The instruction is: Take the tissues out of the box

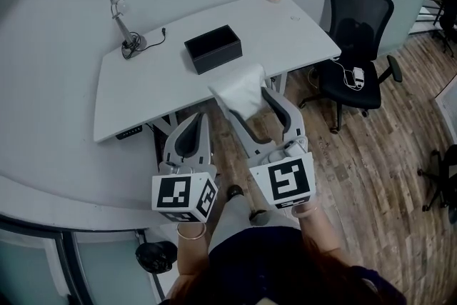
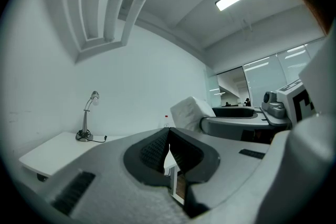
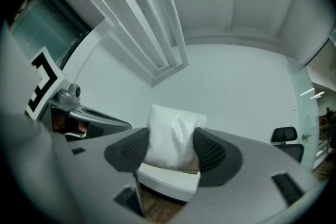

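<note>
Head view: the soft white tissue pack [image 1: 239, 89] sits clamped in the right gripper [image 1: 247, 101]'s wide jaws — out of the open black rectangular box [image 1: 213, 48], just near-right of it at the white desk [image 1: 143, 93]'s near edge; the left gripper [image 1: 191, 126] is pinched together, empty.

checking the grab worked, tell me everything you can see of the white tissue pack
The tissue pack is a white, soft, pillow-like bundle in a creased wrapper. The right gripper pinches it by two opposite sides, denting it slightly. It sticks out beyond the jaws, held at the near edge of the table, clear of the black box. Nothing else touches it.
</note>
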`<state>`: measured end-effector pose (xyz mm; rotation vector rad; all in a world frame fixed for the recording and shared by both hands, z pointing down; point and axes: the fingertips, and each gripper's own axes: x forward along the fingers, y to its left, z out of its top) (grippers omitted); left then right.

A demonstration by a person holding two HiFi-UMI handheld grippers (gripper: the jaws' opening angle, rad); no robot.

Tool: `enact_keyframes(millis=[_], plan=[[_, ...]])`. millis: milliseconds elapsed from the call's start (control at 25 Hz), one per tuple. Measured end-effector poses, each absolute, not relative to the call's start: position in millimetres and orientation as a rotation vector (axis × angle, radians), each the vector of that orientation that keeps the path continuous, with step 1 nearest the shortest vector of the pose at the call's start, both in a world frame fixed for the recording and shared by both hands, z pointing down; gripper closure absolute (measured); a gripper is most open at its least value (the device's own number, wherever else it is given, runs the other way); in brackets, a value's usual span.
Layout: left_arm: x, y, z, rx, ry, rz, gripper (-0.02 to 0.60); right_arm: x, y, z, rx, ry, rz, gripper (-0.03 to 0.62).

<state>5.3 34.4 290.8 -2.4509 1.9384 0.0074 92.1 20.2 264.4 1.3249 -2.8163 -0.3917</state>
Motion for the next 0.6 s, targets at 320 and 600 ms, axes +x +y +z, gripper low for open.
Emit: enact_keyframes(millis=[320, 600], plan=[[9.1, 44.7, 289.5, -2.444, 1.936, 0.020, 0.557, 96.0, 31.3, 265.3, 1.313, -2.817, -0.408, 0.310], [12.1, 49.6, 290.5, -2.444, 1.931, 0.030, 0.557, 98.3, 37.0, 268.2, 1.307, -2.812, -0.417, 0.310]])
